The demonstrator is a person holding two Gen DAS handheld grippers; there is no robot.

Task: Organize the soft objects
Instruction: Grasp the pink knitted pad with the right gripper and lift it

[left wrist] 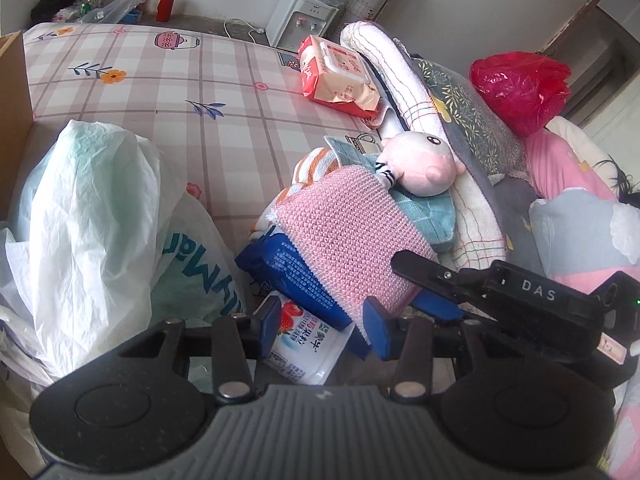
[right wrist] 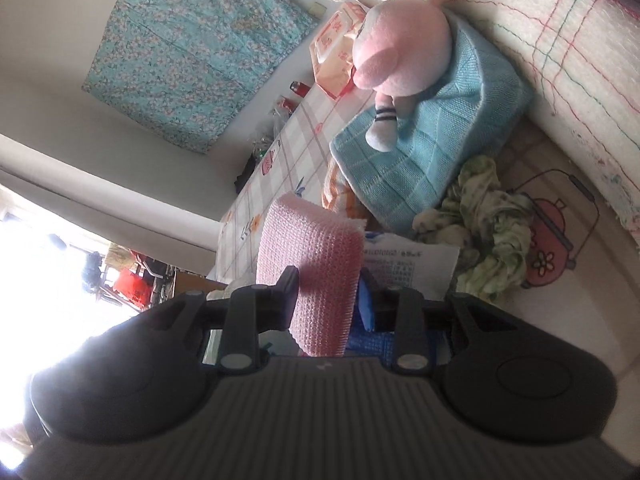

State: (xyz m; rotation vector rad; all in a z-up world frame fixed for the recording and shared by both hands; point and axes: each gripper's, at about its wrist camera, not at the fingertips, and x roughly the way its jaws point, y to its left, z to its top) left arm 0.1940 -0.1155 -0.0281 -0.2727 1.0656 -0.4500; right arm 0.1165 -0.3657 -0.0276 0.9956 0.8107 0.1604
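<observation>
A pink knitted sponge cloth [left wrist: 348,236] lies on a pile of soft things on the bed. My right gripper [right wrist: 326,304] is shut on the pink cloth [right wrist: 316,264]; it shows in the left wrist view [left wrist: 424,284] gripping the cloth's near edge. My left gripper [left wrist: 326,326] is open around a white strawberry-print packet [left wrist: 304,344], under a blue packet [left wrist: 296,276]. A pink plush toy [left wrist: 420,156] lies on a folded light-blue towel [right wrist: 420,148]. An orange-striped cloth [left wrist: 316,164] sits behind the pink cloth.
White plastic bags [left wrist: 88,216] stand at the left beside a cardboard box [left wrist: 14,92]. A red-white wipes pack [left wrist: 340,76], a rolled white blanket [left wrist: 404,80], pillows and a red bag [left wrist: 520,84] lie at the right. A green crumpled cloth [right wrist: 488,224] lies on the checked sheet [left wrist: 160,92].
</observation>
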